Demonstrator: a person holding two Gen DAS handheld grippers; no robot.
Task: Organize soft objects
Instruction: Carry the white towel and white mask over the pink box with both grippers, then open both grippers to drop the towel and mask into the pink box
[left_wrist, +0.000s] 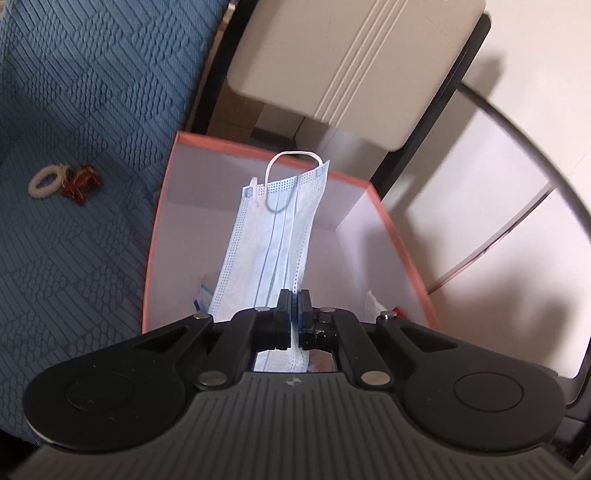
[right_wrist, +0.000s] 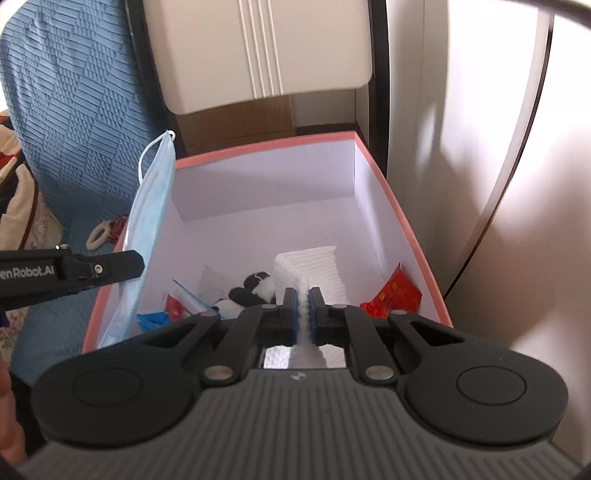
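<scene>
Tools (left_wrist: 294, 314) on pleated mask (left_wrist: 271, 236), quilted tissue (right_wrist: 314, 269).

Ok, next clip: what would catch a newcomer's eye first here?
The blue face mask stands out, pinched in the left gripper and hanging over the pink-rimmed box. Next, the right gripper is clamped on a white towel inside the box, beside a panda toy and a red packet. A white hair tie lies on the blue cover.

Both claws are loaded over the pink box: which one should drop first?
Right, probably. The right claw holds its white cloth well inside the box; the left claw holds the face mask near the box's left wall.
</scene>
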